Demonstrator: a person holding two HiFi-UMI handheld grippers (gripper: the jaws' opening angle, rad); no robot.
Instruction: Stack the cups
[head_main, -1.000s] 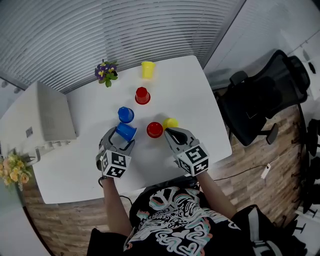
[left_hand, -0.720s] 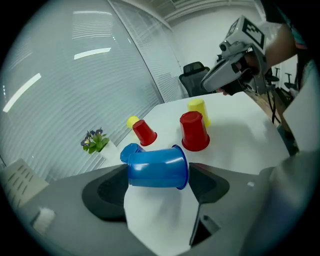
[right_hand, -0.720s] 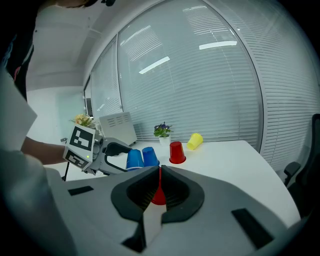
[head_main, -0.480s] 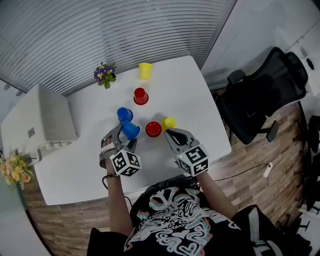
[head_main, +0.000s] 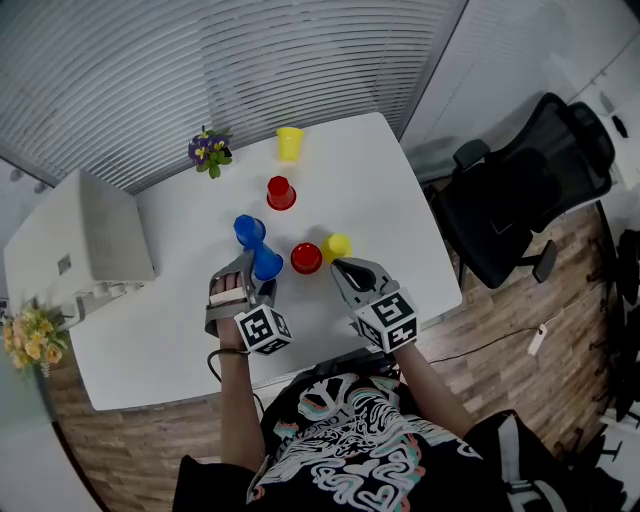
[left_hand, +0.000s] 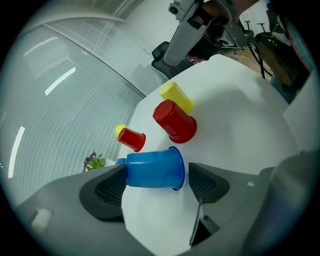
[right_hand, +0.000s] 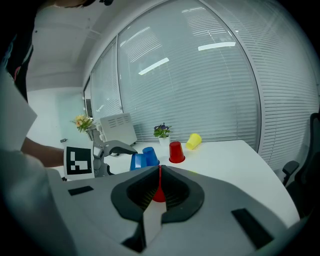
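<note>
Box: a white box (head_main: 80, 240) is standing at the left end of the tabletop (head_main: 400, 200).
Flowers: a small pot of purple flowers (head_main: 207, 148) is standing at the far edge, well apart from the cups.
Left gripper: the left gripper (left_hand: 156, 175) is rolled to one side and is pointing down at the tabletop.
Left fingers: its fingers (left_hand: 107, 187) are closing on the held blue cup (head_main: 267, 264) from end to end. One finger is covering the base and the other is sitting right at the rim.
Held blue cup: it is hanging tilted above the tabletop, just left of the near red cup.
Second blue cup: the second blue cup (head_main: 248, 229) is standing upside down just behind the held one.
Far red cup: the far red cup (head_main: 281, 192) is standing upside down near the middle of the tabletop.
Far yellow cup: the far yellow cup (head_main: 289, 142) is lying over on its side near the far edge.
Near red cup: the near red cup (head_main: 307, 258) is standing upside down, between the two grippers.
Near yellow cup: the near yellow cup (head_main: 337, 246) is standing upside down just beside the near red cup, on its right.
Right gripper: the right gripper (right_hand: 159, 172) is hovering close to the near yellow cup.
Right fingers: its fingers (right_hand: 137, 192) are pressing together and holding nothing. Only a strip of red cup is showing through the slit.
Chair: a black chair (head_main: 530, 190) is standing on the floor at the right.
</note>
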